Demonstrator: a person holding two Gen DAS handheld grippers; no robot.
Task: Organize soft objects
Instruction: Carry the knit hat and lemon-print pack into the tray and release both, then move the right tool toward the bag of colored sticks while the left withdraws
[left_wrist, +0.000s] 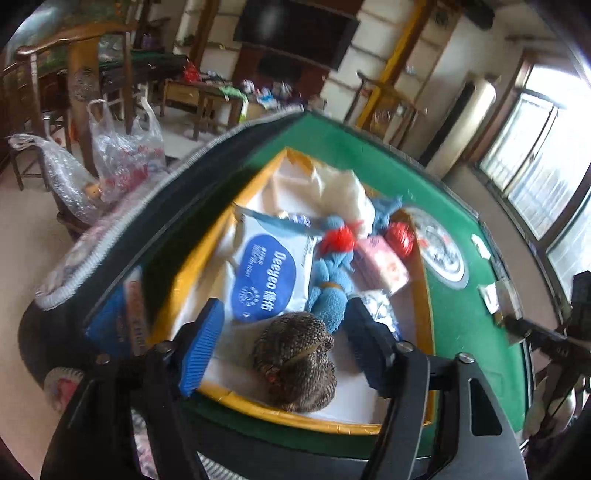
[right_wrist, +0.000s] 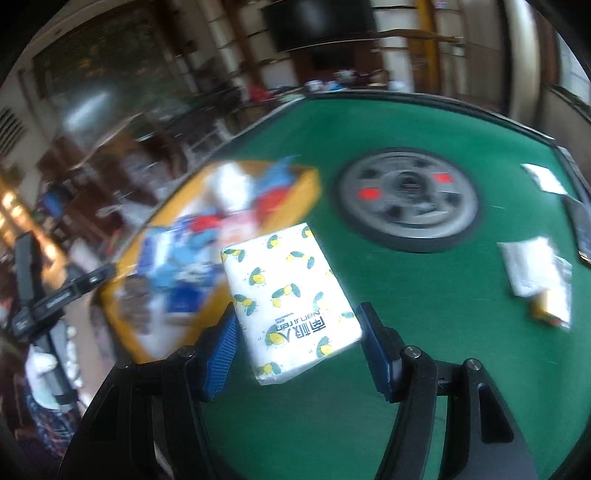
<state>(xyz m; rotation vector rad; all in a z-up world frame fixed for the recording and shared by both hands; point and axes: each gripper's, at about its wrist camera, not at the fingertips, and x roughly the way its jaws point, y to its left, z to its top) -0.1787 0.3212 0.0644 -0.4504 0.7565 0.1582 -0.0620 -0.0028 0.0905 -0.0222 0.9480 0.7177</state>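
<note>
A yellow-rimmed white tray (left_wrist: 207, 240) sits on the green table and holds soft things: a brown knitted roll (left_wrist: 295, 362), a blue cloth doll (left_wrist: 330, 280) with a red pompom, a blue-and-white wipes pack (left_wrist: 266, 273), a pink tissue pack (left_wrist: 384, 266) and white cloth (left_wrist: 340, 188). My left gripper (left_wrist: 284, 350) is open, its fingers either side of the brown roll, just above it. My right gripper (right_wrist: 299, 343) is shut on a white lemon-print tissue pack (right_wrist: 288, 288), held above the table right of the blurred tray (right_wrist: 310, 184).
A round grey disc (right_wrist: 406, 199) is set in the green table (right_wrist: 424, 314). Small white packets (right_wrist: 532, 269) and a dark device (right_wrist: 580, 225) lie at the right. Plastic bags (left_wrist: 122, 155), wooden chairs and furniture stand beyond the table's far edge.
</note>
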